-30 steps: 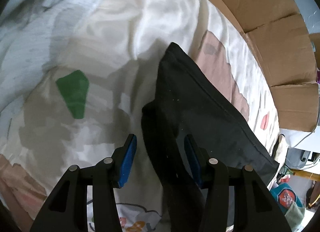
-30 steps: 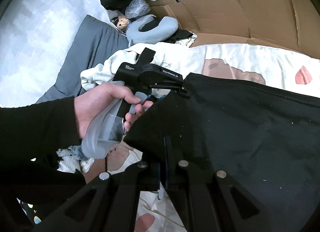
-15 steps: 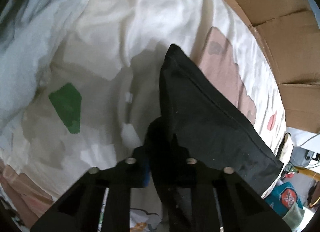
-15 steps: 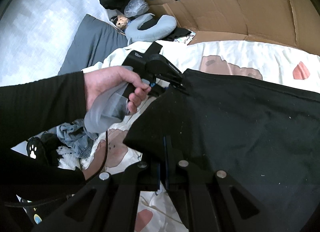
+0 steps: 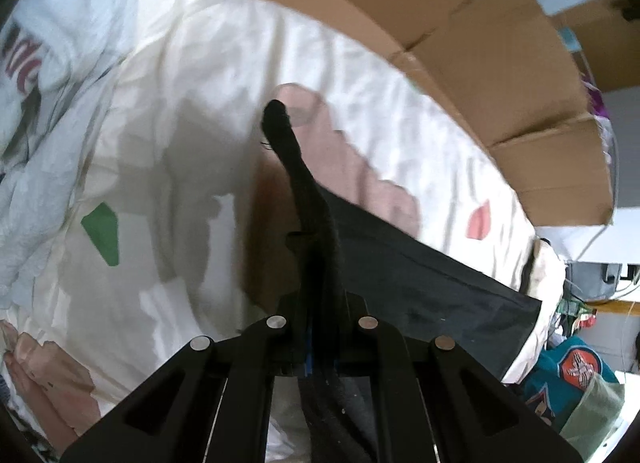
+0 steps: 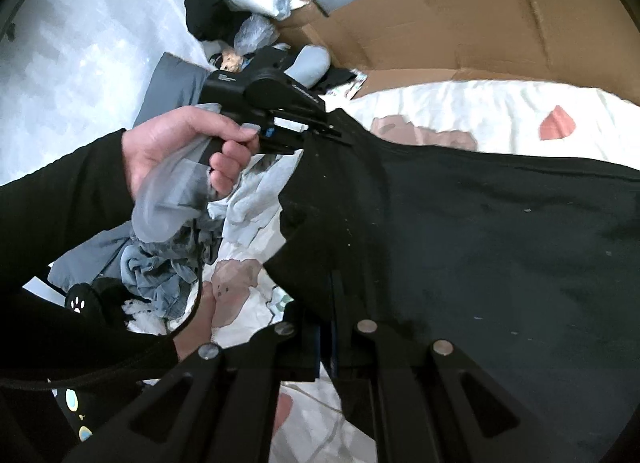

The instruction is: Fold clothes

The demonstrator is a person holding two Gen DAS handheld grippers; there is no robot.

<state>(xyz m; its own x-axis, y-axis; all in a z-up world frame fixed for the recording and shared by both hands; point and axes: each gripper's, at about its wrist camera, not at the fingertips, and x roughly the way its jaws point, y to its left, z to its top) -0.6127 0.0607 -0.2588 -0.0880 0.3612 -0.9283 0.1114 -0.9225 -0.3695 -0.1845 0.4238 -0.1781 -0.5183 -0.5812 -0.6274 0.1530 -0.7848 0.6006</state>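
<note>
A black garment [image 6: 492, 235] lies spread over a white patterned bedsheet [image 5: 224, 75]. My left gripper [image 5: 320, 263] is shut on the garment's corner; a black tip of cloth [image 5: 280, 123] sticks up beyond the jaws, and the rest [image 5: 436, 287] hangs away to the right. In the right wrist view that left gripper [image 6: 320, 131] is seen held by a hand [image 6: 180, 151], pinching the garment's far left corner. My right gripper [image 6: 326, 327] is shut on the near left edge of the same garment.
Brown cardboard [image 5: 460, 43] stands along the bed's far side. A grey pillow [image 6: 172, 83], a neck cushion [image 6: 312, 63] and bags lie at the head. Crumpled grey-blue clothes [image 6: 168, 263] sit at the left. A white garment with red print [image 5: 36, 59] lies far left.
The left gripper closed on the black garment's corner and lifted it off the sheet. Both grippers have shifted, and the garment's left edge now rises with them.
</note>
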